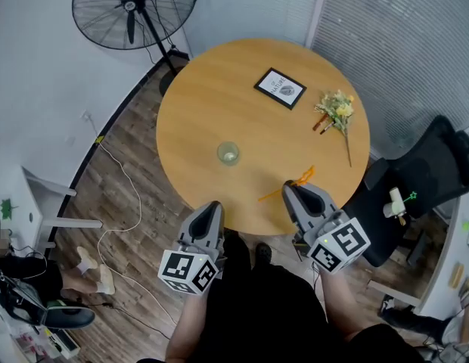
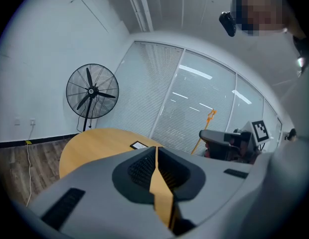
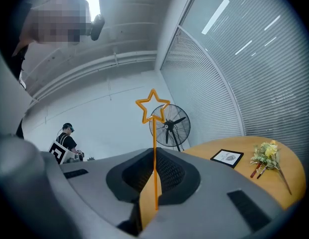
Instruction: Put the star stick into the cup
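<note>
Presently the star stick is held roughly upright by the closed jaws of the right gripper. The cup is seen ahead and leftward of them on the surface. The jaws of the left gripper are shut, empty.

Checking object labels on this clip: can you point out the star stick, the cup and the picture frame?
star stick (image 3: 155,148): right gripper view, on the orange shaft below the star.
cup (image 1: 228,153): head view, on the middle of the clear glass.
picture frame (image 1: 281,88): head view, on the centre of the framed print.
</note>
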The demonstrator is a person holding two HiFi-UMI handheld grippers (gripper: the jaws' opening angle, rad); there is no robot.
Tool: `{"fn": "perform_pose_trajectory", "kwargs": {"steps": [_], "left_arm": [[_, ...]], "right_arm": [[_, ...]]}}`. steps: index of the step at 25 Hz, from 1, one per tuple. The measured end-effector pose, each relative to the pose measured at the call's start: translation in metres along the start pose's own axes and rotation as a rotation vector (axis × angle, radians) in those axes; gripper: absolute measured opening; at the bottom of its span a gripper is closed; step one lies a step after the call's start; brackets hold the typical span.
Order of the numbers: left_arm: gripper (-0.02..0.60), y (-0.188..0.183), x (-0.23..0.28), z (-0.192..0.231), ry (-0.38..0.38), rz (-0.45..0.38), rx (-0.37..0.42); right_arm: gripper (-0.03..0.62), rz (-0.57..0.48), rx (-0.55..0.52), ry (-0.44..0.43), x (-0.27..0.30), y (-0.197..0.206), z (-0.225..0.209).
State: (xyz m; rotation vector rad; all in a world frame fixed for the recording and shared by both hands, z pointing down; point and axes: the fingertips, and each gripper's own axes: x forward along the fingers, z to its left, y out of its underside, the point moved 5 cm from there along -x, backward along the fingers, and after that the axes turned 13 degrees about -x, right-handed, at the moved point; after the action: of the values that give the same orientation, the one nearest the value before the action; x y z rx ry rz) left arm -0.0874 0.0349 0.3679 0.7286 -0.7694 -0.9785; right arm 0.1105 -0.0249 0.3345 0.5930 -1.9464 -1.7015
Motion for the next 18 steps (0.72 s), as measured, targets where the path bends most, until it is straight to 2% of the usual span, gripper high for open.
{"fn": "perform_pose_trajectory", "kwargs": {"steps": [9,18], "left_arm": [[0.012,-0.046,0.032,0.053,0.072,0.013,-0.004],[0.012,-0.060,0.061,0.087,0.154,0.070,-0.018]], "right_arm": [[0.023,0.003,-0.016,0.075,0.065,-0.013,-0.002],[0.023,0.026,0.015,0.173,0.102,-0.005,-0.003]]}}
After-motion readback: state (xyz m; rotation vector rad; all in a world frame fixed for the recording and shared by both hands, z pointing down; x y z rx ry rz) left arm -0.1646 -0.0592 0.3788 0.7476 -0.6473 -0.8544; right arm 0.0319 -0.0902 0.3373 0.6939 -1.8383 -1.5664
